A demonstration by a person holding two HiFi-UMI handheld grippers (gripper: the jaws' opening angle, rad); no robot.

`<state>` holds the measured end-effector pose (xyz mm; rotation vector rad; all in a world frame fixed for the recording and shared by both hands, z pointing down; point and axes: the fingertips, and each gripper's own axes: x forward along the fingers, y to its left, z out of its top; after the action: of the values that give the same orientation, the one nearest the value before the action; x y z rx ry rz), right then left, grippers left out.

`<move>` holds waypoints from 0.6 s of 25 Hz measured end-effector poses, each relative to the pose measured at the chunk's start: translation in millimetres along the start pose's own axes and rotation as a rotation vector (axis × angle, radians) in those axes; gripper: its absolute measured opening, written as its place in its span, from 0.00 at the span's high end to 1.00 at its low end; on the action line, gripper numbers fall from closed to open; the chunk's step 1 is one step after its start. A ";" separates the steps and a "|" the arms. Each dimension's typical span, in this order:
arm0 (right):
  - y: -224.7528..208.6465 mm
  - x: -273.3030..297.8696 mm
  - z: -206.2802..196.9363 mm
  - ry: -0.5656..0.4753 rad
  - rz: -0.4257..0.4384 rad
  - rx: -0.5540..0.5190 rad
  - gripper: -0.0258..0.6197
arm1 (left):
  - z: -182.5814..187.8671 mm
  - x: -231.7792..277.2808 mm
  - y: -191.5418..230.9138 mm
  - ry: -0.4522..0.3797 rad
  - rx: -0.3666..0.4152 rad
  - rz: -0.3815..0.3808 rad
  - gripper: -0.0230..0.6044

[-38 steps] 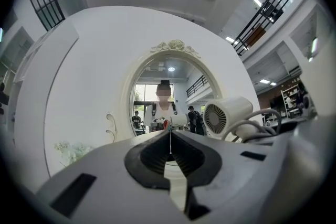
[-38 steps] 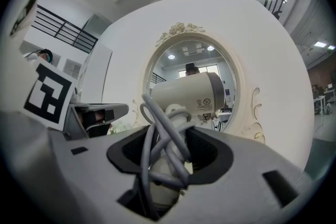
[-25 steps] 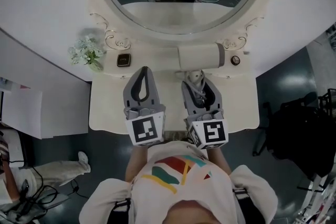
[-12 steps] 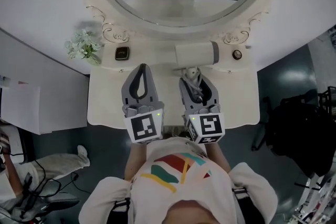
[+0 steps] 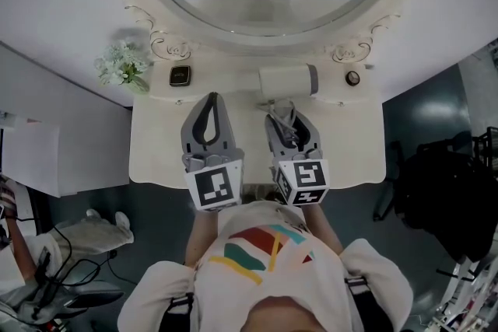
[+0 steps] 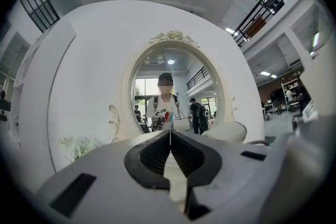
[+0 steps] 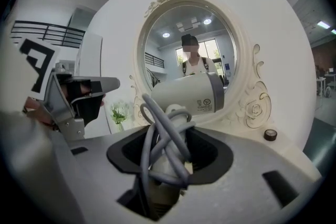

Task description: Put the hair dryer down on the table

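Two hand-held grippers, side by side and close to the person's chest, seen from above.
The left gripper (image 5: 211, 98) pointed forward and level. Its fingers (image 6: 152, 152) were closed tip to tip with nothing between them. The right gripper (image 5: 286, 120) sat just beside it, roughly parallel, with its nose tipped slightly downward. Its fingers (image 7: 211, 157) were clamped on the handle of the hair dryer (image 5: 288, 81). The hands holding both grippers were hidden beneath the gripper bodies, and only the shoulders showed below them.
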<state>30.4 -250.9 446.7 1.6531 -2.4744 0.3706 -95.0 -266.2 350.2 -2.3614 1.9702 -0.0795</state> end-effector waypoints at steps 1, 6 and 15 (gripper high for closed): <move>0.0 0.9 -2.3 0.007 0.002 -0.001 0.67 | -0.6 0.5 0.0 0.001 0.000 0.001 0.95; -1.8 4.1 -14.6 0.052 0.006 0.013 0.67 | -2.7 1.7 -2.0 0.007 0.001 0.000 0.95; -6.4 10.6 -43.1 0.137 0.004 0.024 0.67 | -3.6 -1.0 -1.5 0.009 0.004 0.011 0.95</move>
<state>31.4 -250.5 491.5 1.5750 -2.3832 0.4982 -93.9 -265.0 353.9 -2.3515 1.9850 -0.0928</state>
